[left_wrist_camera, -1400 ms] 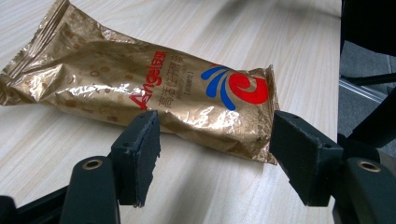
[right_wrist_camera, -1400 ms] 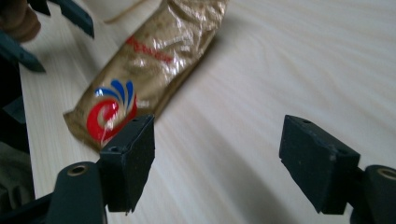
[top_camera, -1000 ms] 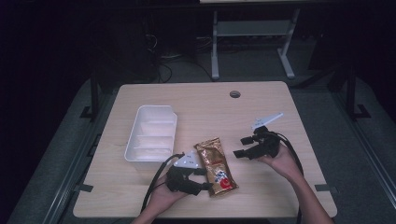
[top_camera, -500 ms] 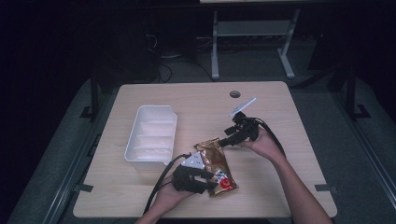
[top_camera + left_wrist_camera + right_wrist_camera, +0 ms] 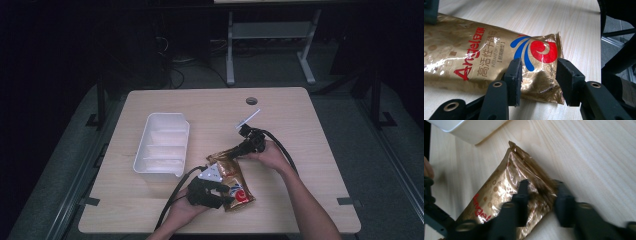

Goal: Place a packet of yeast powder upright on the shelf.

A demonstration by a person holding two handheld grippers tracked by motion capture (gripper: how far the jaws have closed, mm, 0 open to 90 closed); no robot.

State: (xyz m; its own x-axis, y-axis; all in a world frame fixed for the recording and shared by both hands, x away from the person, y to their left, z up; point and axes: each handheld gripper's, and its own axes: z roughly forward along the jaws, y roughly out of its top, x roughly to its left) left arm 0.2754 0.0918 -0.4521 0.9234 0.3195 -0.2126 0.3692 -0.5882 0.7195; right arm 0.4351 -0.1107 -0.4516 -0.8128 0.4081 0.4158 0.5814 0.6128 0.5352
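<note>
- Gold foil makes up the yeast packet (image 5: 231,179), which lies flat on the pale wooden tabletop (image 5: 310,145), just right of the white tray and near the front edge.
- White plastic forms the tray (image 5: 162,145), an oblong bin split by low walls into compartments; those that can be seen hold nothing, and the packet sits outside it, close to its near right corner.
- The packet itself is sealed at both ends, with red lettering and a red and blue swirl printed on its face (image 5: 534,51); its contents cannot be seen through the foil.
- The left claw (image 5: 537,75) grips the packet's near end, the one with the swirl, its two black jaws pressing the foil from either side so that the foil bulges and creases between them.
- The right claw (image 5: 540,195) has just been closing, and its jaws now pinch the packet's far end near the crimped seal, with the foil puckered between them; this view is a little blurred.
- In the high view the left claw (image 5: 220,192) and the right claw (image 5: 235,152) meet the packet from opposite ends.
</note>
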